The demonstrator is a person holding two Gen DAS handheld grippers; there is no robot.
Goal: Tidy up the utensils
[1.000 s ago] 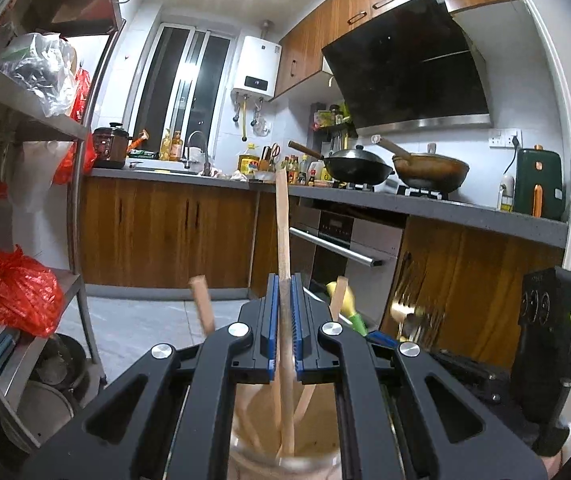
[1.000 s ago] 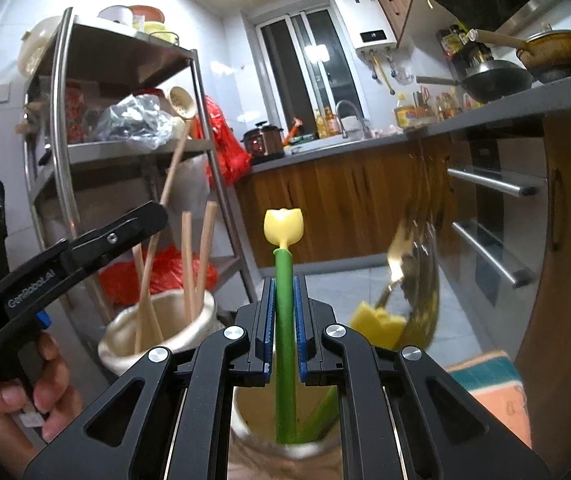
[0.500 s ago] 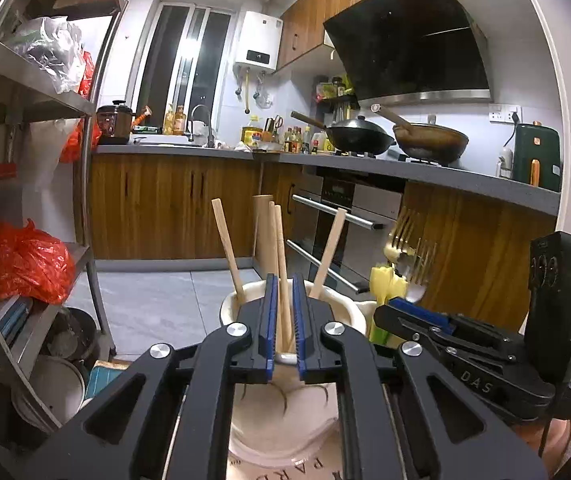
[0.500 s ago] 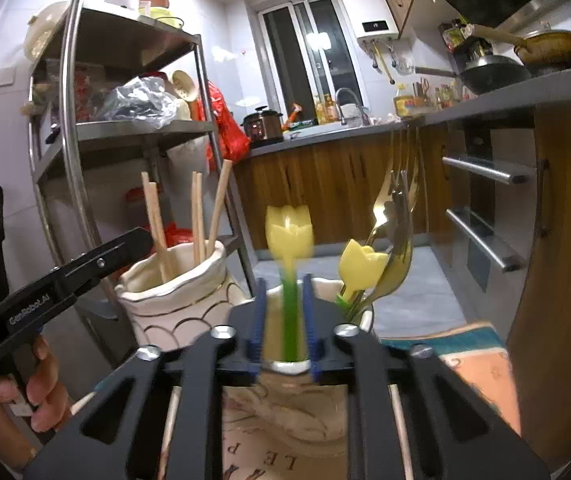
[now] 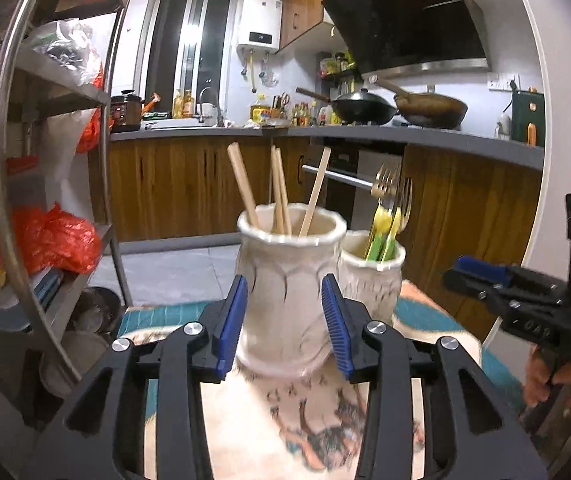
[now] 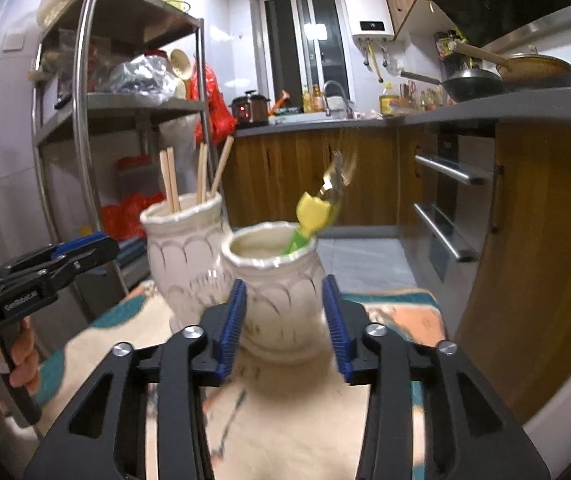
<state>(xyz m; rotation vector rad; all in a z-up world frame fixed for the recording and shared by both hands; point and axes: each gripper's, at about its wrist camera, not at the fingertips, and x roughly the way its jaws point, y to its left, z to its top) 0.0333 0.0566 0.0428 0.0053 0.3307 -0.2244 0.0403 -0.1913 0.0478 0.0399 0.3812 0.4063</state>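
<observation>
the patterned mat (image 5: pixel 365 432) is carrying everything here, and it is looking soft and uneven, so the tall jar (image 5: pixel 289 288) and the shorter jar (image 6: pixel 281 292) are sitting on a footing that could let them rock if bumped. the two jars are standing just beside each other, possibly touching.

the left gripper (image 5: pixel 287 320) is hanging with its jaws spread wide on either side of the tall jar, gripping nothing. the right gripper (image 6: pixel 283 316) is doing the same around the shorter jar, also empty. any forward drift is likely knocking a jar into its neighbour, and both could topple off the mat's edge.

the wooden chopsticks (image 5: pixel 277 192) are leaning loosely in the tall jar, apart from one another. the green-handled forks (image 6: pixel 317 212) are tilting far over the shorter jar's rim and are appearing blurred, so they are probably unsettled; their top-heavy tines could be tipping them out, or pulling the light jar over.
</observation>
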